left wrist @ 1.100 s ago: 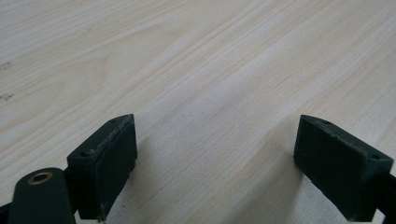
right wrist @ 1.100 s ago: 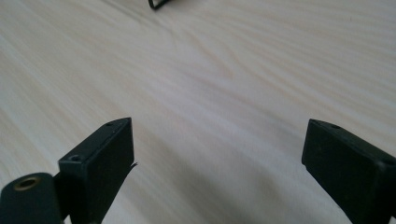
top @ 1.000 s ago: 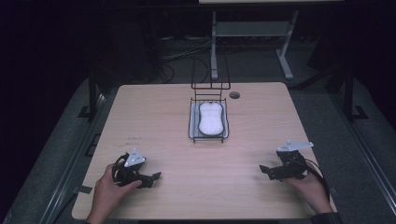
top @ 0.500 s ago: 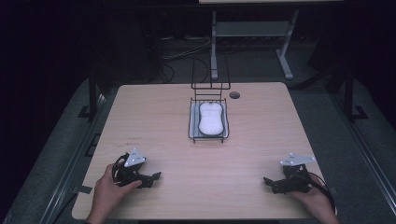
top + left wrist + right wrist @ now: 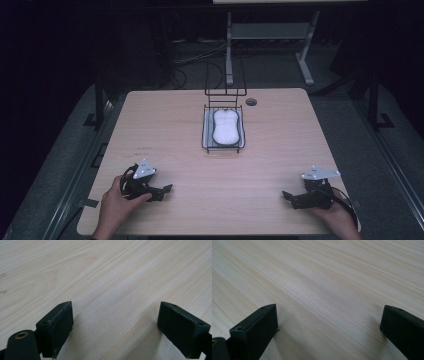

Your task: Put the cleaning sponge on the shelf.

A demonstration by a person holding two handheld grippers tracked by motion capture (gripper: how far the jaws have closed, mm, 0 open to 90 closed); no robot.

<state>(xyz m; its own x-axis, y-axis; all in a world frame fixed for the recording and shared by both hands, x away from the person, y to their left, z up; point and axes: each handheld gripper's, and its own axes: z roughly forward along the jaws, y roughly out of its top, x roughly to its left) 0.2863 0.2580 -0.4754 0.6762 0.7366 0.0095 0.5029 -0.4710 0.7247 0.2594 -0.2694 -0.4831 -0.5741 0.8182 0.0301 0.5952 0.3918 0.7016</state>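
Right gripper [image 5: 291, 196] has sunk nearer the bench [image 5: 175, 130] edge, jaws just opened wide, empty
Left gripper [image 5: 165, 190] gapes empty too; high view adds the wire basket [image 5: 223, 146] holding a white pad [image 5: 225, 126]

A white, rounded, peanut-shaped object [image 5: 225, 127] is seen lying flat inside a black wire basket [image 5: 204, 131], lengthwise toward 12 o'clock. The basket is set upright on the tabletop [image 5: 165, 125], past centre toward 12 o'clock. A taller wire frame [image 5: 225, 90] is raised at its far end.

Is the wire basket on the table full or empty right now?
Not empty. The high view shows a white object lying inside the wire basket, covering most of its bottom. What the object is cannot be told.
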